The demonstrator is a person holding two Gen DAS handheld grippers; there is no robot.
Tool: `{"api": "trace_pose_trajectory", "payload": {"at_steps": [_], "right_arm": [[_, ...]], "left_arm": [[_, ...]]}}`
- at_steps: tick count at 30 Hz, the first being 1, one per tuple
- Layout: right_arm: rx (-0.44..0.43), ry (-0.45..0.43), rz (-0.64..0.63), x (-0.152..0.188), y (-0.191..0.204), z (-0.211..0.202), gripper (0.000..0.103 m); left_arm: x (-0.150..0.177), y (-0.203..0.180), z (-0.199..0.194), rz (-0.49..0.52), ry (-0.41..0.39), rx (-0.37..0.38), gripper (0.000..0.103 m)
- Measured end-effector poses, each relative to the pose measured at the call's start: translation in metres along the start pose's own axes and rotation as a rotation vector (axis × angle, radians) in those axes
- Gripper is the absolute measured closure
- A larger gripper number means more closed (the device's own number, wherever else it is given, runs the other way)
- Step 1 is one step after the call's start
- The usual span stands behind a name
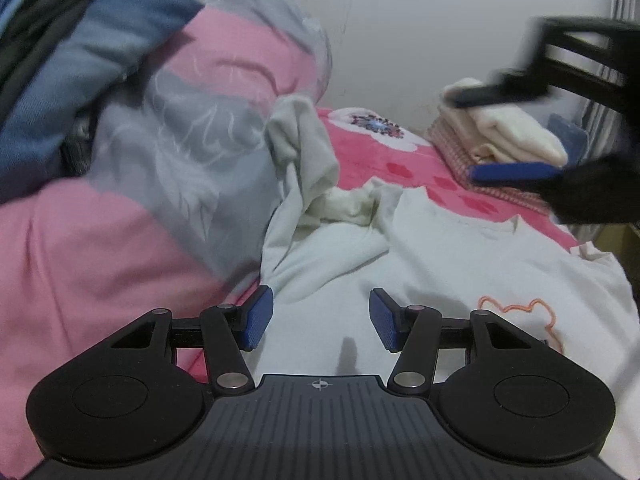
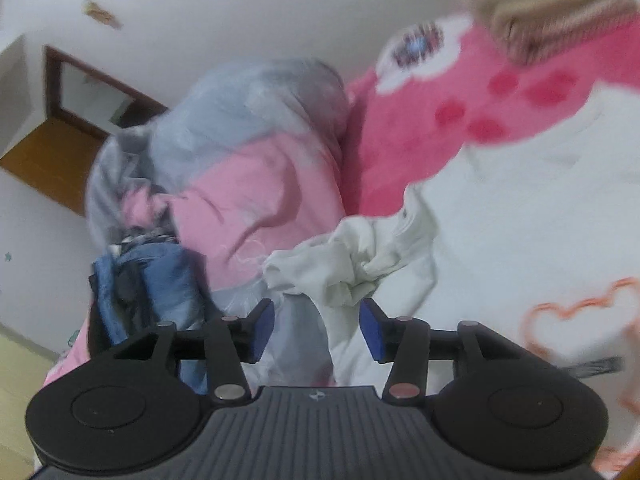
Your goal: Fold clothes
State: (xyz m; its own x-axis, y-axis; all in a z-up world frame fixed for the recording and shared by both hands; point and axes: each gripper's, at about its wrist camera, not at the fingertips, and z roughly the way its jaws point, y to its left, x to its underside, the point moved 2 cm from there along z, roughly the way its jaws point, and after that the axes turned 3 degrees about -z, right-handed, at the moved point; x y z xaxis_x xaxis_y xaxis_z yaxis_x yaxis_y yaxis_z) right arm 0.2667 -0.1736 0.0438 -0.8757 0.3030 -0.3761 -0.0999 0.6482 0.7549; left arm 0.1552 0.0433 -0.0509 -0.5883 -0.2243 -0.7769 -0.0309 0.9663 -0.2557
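Left wrist: white shirt (image 1: 460,248) lies spread beneath both grippers' parted, empty fingers (image 1: 260,316).

Left gripper (image 1: 321,318): matt black plastic arms, ribbed dark housing, bright metal pivot pins, blue pads with a fine textured face. Right gripper (image 2: 317,330): same build and finish. White T-shirt (image 1: 460,264): soft matt knit cloth, creased, with an orange outline print. Quilt (image 1: 132,184): smooth pink and grey woven cloth, faint sheen. Bed sheet (image 1: 384,152): pink, plush and fuzzy. Folded stack (image 1: 508,136): cream cloth, soft and matt. Wall (image 1: 420,20): pale, matt. Frame (image 2: 52,80): brown wood.
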Motion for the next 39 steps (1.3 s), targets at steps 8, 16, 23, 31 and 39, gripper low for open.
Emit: {"api": "trace_pose_trajectory", "payload": {"at_steps": [8, 16, 23, 31, 39], "right_arm": [[0.034, 0.041, 0.248, -0.020, -0.044, 0.091, 0.052], [0.113, 0.001, 0.394, -0.024, -0.081, 0.118, 0.053], [0.134, -0.017, 0.321, -0.034, -0.075, 0.126, 0.085], [0.069, -0.165, 0.017, -0.047, -0.024, 0.069, 0.093], [-0.102, -0.408, -0.251, -0.067, 0.045, -0.044, 0.093]], "left_arm": [[0.010, 0.020, 0.020, -0.059, 0.017, -0.013, 0.057], [0.016, 0.016, 0.022, -0.048, -0.020, -0.019, 0.057], [0.015, 0.019, 0.020, -0.058, -0.028, -0.020, 0.057], [0.003, 0.028, -0.004, -0.125, -0.098, -0.021, 0.057], [-0.009, 0.023, -0.007, -0.084, -0.097, -0.039, 0.055]]}}
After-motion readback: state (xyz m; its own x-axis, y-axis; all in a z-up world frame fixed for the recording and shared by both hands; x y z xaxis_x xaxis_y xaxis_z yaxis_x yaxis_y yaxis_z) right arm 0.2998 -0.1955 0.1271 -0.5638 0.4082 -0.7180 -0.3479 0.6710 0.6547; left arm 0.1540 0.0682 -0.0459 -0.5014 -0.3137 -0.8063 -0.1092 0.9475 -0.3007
